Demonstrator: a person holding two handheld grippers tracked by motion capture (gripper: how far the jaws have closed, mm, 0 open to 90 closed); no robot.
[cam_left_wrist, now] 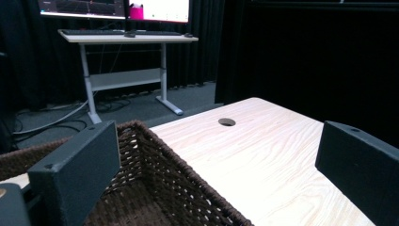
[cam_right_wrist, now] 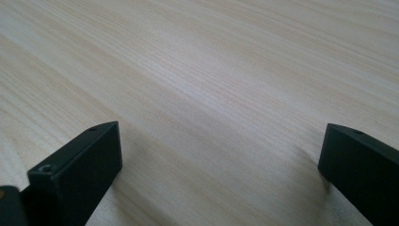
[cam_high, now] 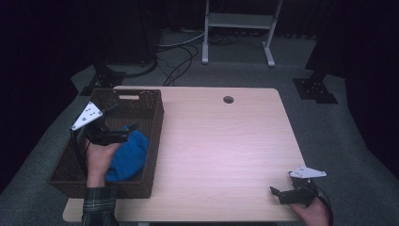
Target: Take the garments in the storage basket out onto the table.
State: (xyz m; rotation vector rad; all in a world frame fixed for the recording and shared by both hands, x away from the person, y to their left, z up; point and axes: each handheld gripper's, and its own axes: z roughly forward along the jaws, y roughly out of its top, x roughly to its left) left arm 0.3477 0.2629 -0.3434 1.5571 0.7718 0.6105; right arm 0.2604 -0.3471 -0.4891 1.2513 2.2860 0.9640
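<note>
A dark woven basket (cam_high: 155,136) stands at the table's left side, and a blue cloth (cam_high: 133,153) lies inside it. Above the basket's middle my left gripper (cam_high: 129,131) hovers open with nothing between its jaws; in the left gripper view its jaws frame the basket rim (cam_left_wrist: 188,169) and the tabletop (cam_left_wrist: 263,155) beyond. Near the front right corner of the table my right gripper (cam_high: 277,194) rests low and open. The right gripper view has bare wood grain (cam_right_wrist: 211,94) between the wide-apart jaws.
The light wooden table (cam_high: 221,141) has a round cable hole (cam_high: 228,100) near its far edge. A white desk frame (cam_high: 237,28) stands on the grey floor behind, and cables (cam_high: 176,56) trail there. A desk with monitors (cam_left_wrist: 127,33) is seen in the left gripper view.
</note>
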